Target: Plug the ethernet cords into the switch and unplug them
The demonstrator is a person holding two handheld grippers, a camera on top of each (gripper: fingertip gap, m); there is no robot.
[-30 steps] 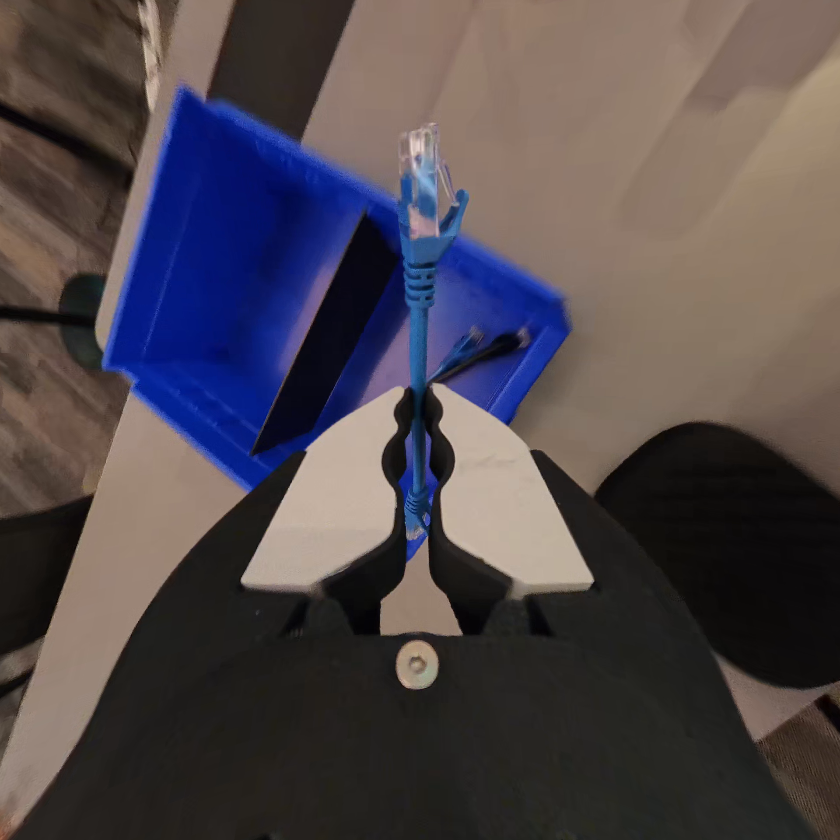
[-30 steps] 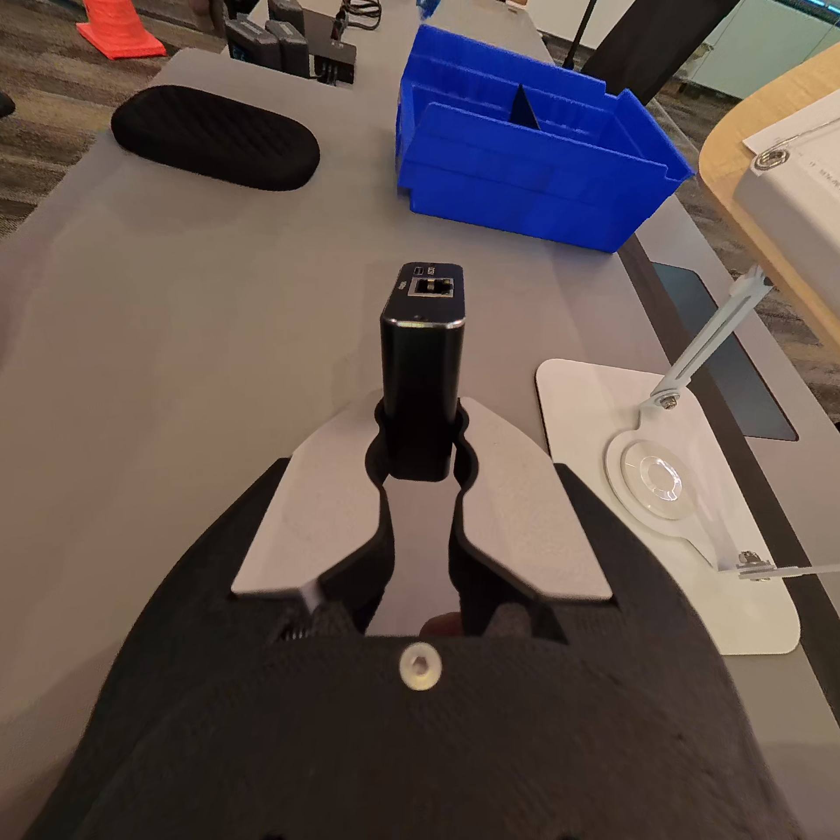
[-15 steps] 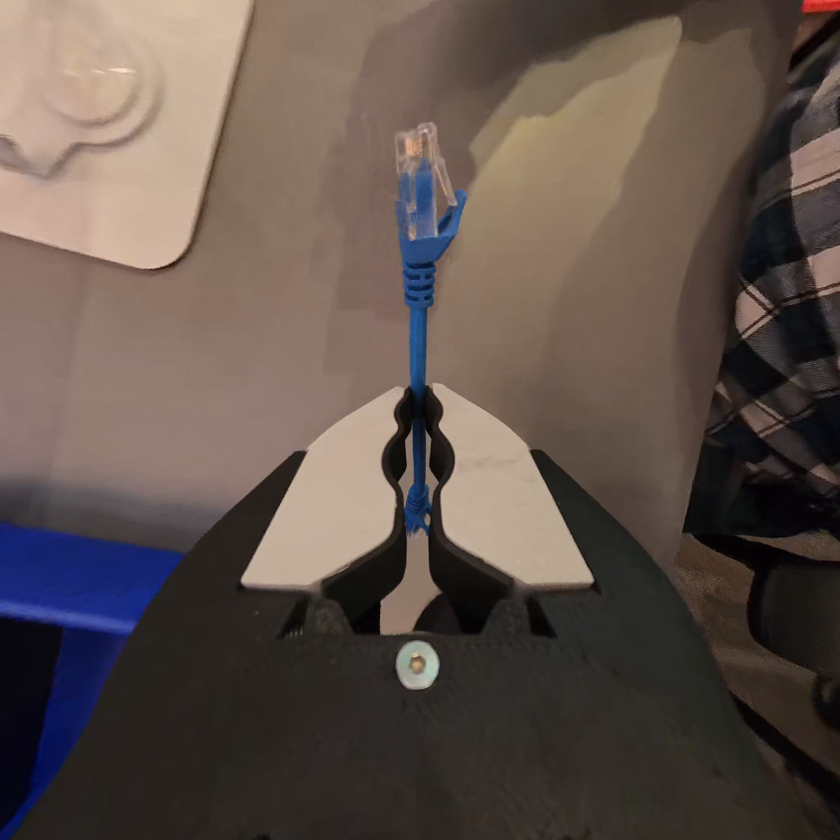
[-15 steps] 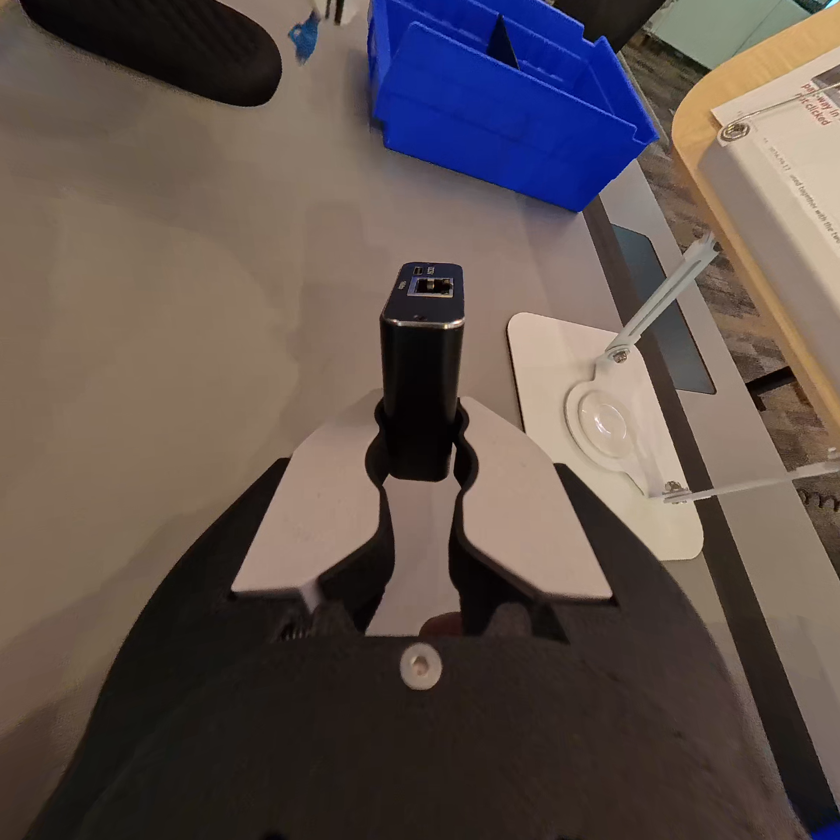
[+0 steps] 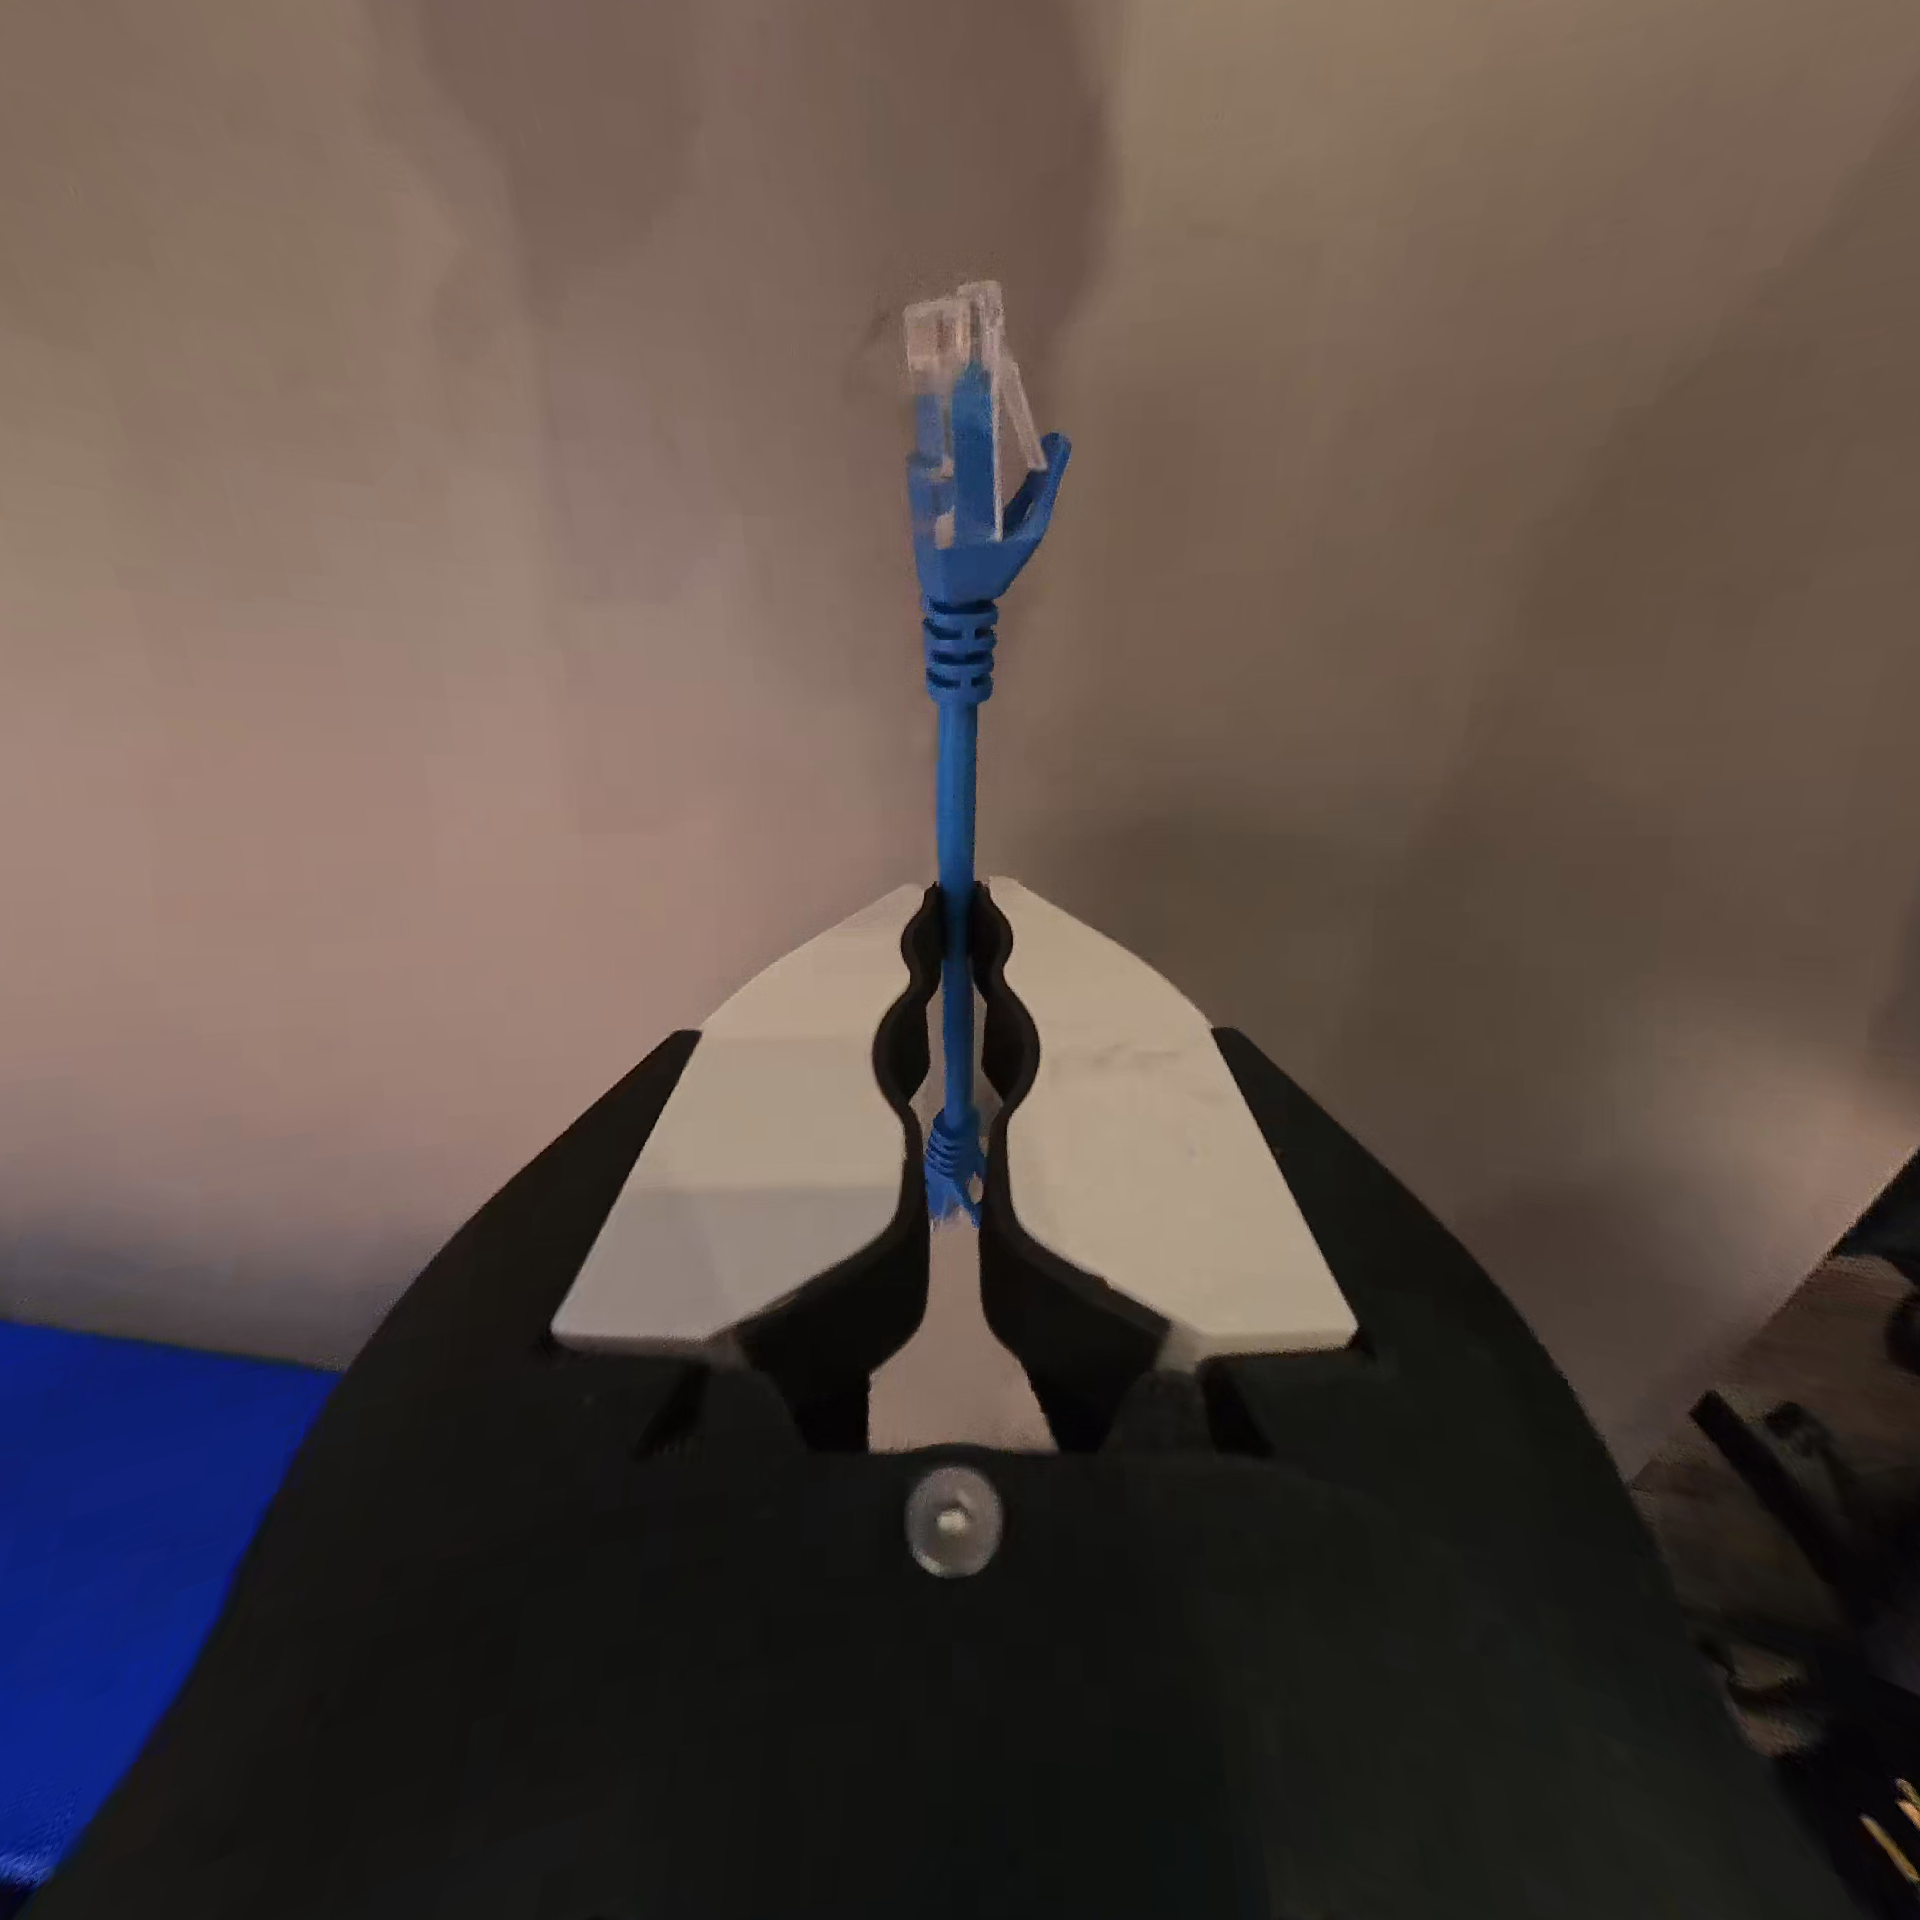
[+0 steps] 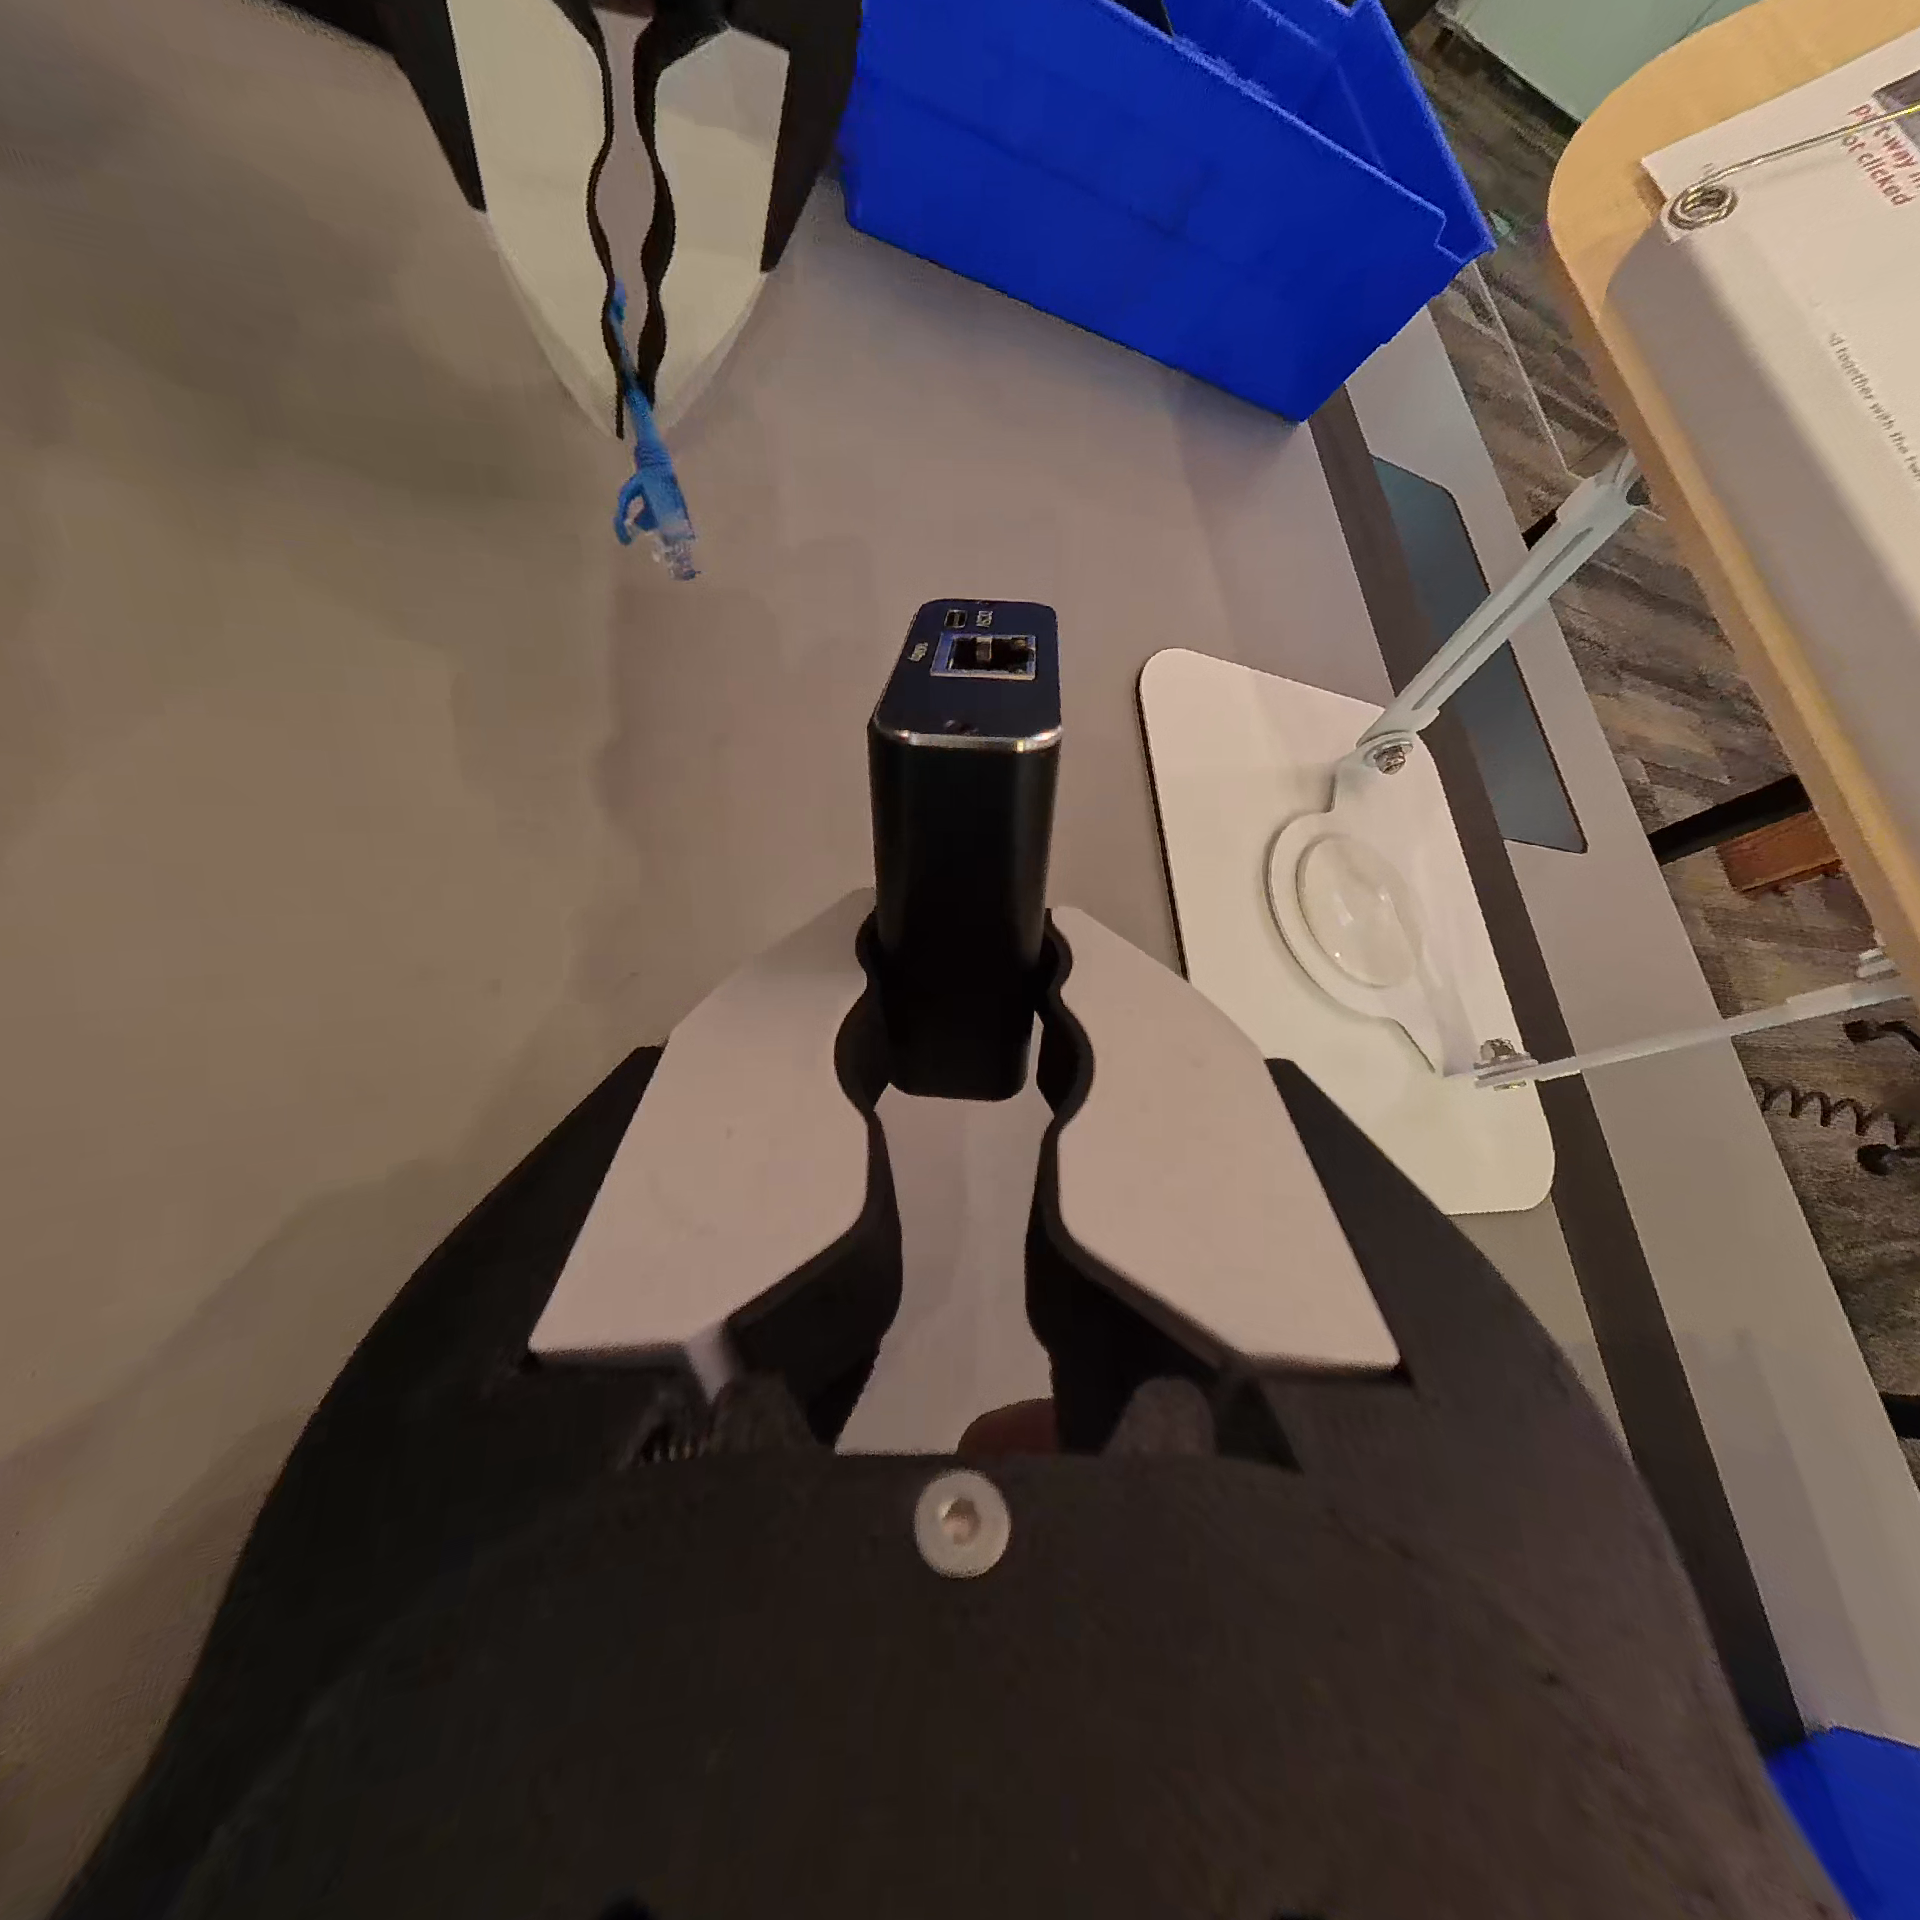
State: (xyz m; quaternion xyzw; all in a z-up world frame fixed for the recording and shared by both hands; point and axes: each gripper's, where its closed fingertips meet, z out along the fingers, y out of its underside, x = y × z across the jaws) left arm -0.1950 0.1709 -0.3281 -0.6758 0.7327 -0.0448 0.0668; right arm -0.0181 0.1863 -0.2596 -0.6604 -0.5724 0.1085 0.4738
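My left gripper (image 5: 956, 891) is shut on a short blue ethernet cord (image 5: 958, 790); its clear plug (image 5: 961, 358) sticks out ahead of the tips, over the grey table. My right gripper (image 6: 961, 925) is shut on a black switch (image 6: 961, 831) held upright, its open port (image 6: 985, 655) facing up and away. In the right wrist view the left gripper (image 6: 630, 407) hangs at the upper left with the blue cord's plug (image 6: 661, 520) pointing down. The plug is a short way to the upper left of the switch's port, apart from it.
A blue bin (image 6: 1143, 187) stands at the back of the grey table (image 6: 312, 727). A white pad with a clear lens stand (image 6: 1340, 914) lies to the right. A pale wooden table with a white box (image 6: 1787, 520) is at the far right. The grippers' ends are close to 20 cm from one another.
My left gripper has swung away from the blue bin, over the table, and come in towards the switch, still holding the cord. My right gripper has moved forward with the switch.
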